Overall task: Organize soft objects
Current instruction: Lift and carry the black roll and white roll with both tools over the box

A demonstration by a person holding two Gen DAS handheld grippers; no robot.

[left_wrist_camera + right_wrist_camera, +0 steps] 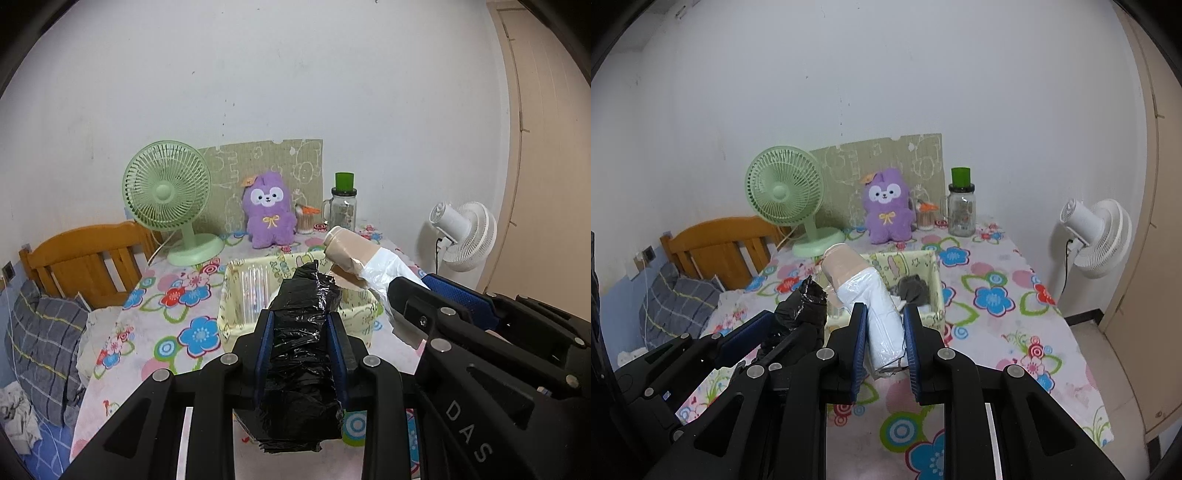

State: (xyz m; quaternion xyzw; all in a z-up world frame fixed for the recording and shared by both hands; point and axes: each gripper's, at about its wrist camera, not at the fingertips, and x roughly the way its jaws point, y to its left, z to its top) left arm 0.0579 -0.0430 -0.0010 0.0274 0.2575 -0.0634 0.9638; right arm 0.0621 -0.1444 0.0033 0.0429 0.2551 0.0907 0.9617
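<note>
My left gripper (301, 321) is shut on a black plastic bag roll (304, 332) and holds it above the near rim of a pale yellow storage box (231, 317). My right gripper (885, 314) is shut on a white bag roll with a tan wrapped end (875, 295), held over the same box (934, 291). The white roll also shows in the left wrist view (354, 258), and the black roll in the right wrist view (803, 302). Dark grey cloth (914, 288) lies inside the box. A purple plush toy (268, 212) sits at the back of the table.
A green desk fan (166, 192) stands back left, and a glass jar with a green lid (344, 205) back right. A white floor fan (1097, 236) stands right of the floral-cloth table (997, 314). A wooden headboard (85, 258) and grey pillow (40, 347) lie left.
</note>
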